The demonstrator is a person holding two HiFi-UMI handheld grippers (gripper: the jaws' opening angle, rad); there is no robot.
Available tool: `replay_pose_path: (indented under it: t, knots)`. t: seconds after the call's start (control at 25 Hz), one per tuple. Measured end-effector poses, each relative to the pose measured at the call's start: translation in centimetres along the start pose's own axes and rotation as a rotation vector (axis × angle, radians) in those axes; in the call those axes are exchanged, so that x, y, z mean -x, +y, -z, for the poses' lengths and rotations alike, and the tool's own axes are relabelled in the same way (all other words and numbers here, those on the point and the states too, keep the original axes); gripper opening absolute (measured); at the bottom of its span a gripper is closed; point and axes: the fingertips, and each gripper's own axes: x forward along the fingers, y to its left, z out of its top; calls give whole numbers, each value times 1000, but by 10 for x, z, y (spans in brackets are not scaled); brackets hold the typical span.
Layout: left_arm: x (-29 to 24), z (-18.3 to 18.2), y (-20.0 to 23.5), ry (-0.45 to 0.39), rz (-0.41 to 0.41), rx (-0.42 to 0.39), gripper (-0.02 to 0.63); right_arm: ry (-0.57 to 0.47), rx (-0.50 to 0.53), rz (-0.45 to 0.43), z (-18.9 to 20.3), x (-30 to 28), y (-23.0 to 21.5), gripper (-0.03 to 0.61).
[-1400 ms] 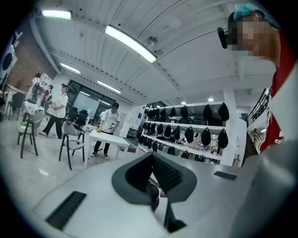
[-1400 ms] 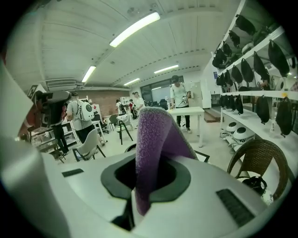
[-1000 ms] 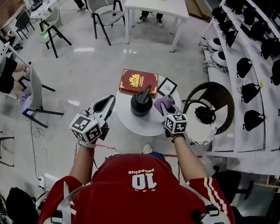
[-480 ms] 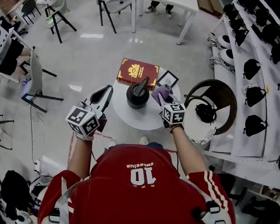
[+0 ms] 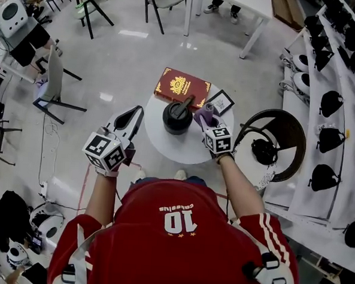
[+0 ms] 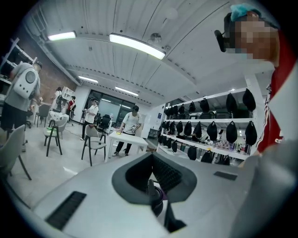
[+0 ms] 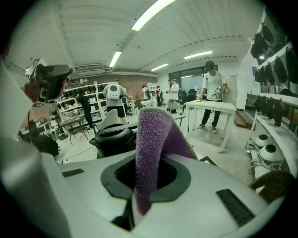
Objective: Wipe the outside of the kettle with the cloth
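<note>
Kettle, black with its handle up, stands near the middle of the small round bench, in front of a red book and a little framed picture. Over the last second the right hand-held gripper, clamped on the purple cloth, has edged in from the right. The cloth now hangs just beside the kettle's right flank, though none of the views shows whether it touches. In the right gripper view the cloth stands up between the jaws with the kettle close behind it. The left hand-held gripper has stayed off the bench's left edge, its jaws together on nothing, and is not steadying the kettle. I judge that the wiping is about to start and no part of the outside looks wiped yet.
</note>
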Motion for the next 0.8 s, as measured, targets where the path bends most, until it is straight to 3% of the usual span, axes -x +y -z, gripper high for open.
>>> replay_pose_path:
  t: [0.2, 0.8]
  knots:
    - [5, 4, -2, 3, -51, -5, 6, 39, 98, -51, 3, -14, 2, 44]
    - [21, 15, -17, 2, -146, -20, 6, 89, 204, -193, 12, -31, 18, 44]
